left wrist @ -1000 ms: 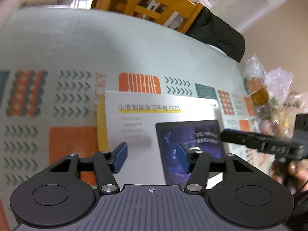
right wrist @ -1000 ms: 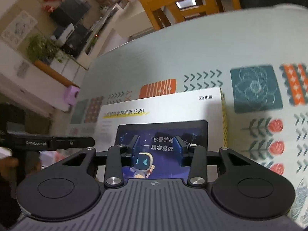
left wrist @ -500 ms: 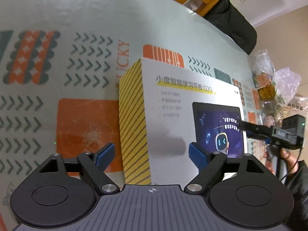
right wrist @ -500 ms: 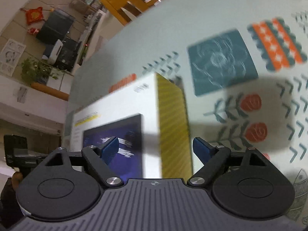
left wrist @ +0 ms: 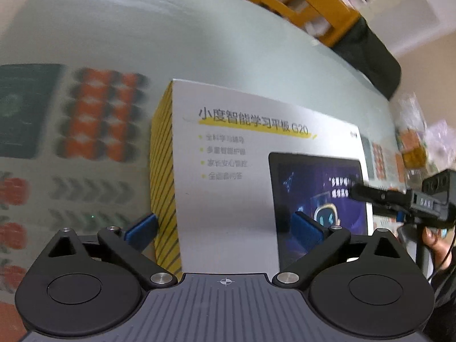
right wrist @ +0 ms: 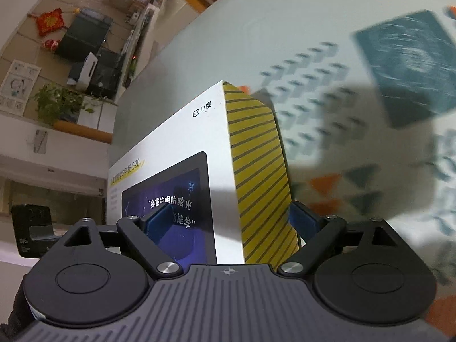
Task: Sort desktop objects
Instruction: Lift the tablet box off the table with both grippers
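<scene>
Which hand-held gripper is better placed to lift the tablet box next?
Neither alone, probably. The left hand-held gripper and the right hand-held gripper each straddle one yellow-striped end of the tablet box, jaws wide open, so lifting together looks best.

Box fills the middle; room to either side.
Tablet box (left wrist: 228, 171) blocks centre of counter (left wrist: 119, 37); bare cloth far & left. Snack bags (left wrist: 419, 142) crowd far right, wooden chair (left wrist: 299, 2) behind far edge.
</scene>
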The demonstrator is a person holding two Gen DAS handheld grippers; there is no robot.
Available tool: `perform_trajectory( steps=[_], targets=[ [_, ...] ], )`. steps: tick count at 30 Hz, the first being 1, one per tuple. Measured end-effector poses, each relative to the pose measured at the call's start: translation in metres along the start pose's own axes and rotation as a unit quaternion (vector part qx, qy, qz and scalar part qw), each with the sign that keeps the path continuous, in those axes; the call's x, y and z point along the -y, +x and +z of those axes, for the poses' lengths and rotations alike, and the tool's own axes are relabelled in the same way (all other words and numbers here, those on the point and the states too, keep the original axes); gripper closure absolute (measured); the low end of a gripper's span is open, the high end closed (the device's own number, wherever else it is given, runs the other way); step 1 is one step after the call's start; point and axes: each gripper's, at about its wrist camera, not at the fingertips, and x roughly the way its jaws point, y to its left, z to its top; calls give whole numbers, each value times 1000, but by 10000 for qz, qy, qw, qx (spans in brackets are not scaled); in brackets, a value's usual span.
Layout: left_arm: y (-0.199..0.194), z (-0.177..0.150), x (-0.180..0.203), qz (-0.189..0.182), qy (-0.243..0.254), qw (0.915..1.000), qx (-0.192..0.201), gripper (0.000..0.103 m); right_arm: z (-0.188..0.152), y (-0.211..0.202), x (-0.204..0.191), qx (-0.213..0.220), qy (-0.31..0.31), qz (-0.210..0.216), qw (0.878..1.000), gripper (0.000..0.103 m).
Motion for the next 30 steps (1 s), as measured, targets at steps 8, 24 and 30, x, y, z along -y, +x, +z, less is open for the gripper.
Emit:
perform_trajectory(
  steps=[8,24,30],
  targets=[
    [-58,-10,-74,198,-604,9975,317,3,-13,54,-65,-344,-295,120,9989,0],
    [-125,-18,-131,231,469,9986,-20,2,-38,80,-113,-281,-347,-109,9989,0],
    [-87,-22,-160,-385,270,9988,93,2,-47,90,-131,-257,-366,-195,9988,0]
  ],
)
